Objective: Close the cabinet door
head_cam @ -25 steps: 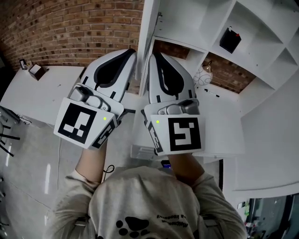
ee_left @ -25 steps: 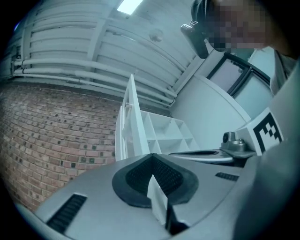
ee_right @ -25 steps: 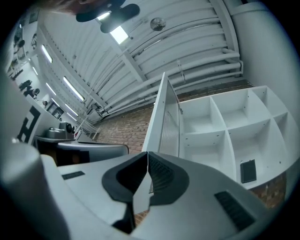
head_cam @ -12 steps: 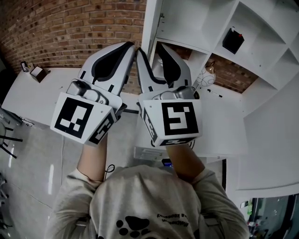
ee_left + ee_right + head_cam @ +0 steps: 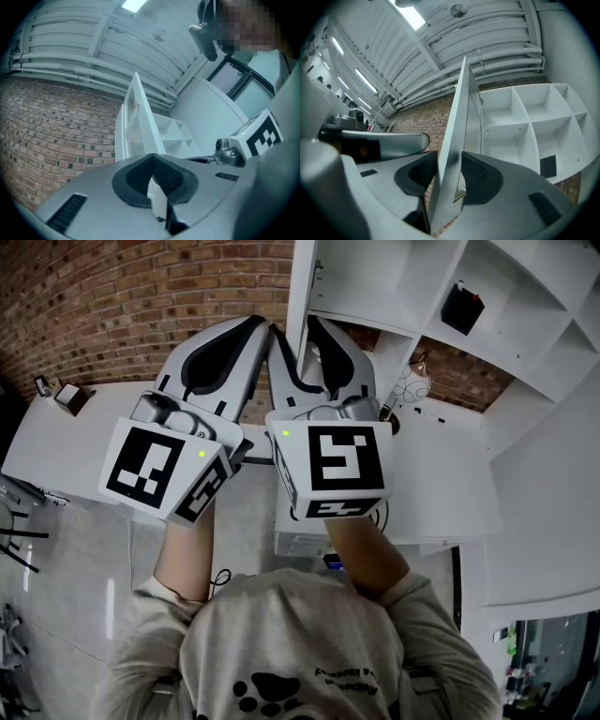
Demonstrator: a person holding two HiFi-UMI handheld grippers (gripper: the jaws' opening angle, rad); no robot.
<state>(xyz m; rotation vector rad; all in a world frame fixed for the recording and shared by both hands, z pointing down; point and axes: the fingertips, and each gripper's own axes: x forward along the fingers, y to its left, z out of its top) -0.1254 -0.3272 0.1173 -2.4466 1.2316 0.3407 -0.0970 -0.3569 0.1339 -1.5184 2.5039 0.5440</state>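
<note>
The white cabinet door (image 5: 302, 287) stands open, edge-on to me, with its ribbed inner face (image 5: 474, 117) turned toward the shelves. My right gripper (image 5: 292, 329) straddles the door's free edge (image 5: 457, 117). Its jaws are opening, with one dark pad (image 5: 480, 180) on each side of the panel and neither pressing on it. My left gripper (image 5: 259, 324) sits just left of the door with its pads (image 5: 161, 176) meeting at the tip and nothing between them. The left gripper view shows the door (image 5: 140, 117) rising ahead.
White cabinet shelves (image 5: 511, 287) hold a black box (image 5: 466, 307) in one compartment. A brick wall (image 5: 141, 296) lies behind. To the left, a white table (image 5: 66, 442) bears a small box (image 5: 64, 392). A white counter (image 5: 441, 474) extends to the right.
The right jaws have gone from shut beside the door to spread around its edge. Both grippers have shifted slightly left and forward in the head view.
</note>
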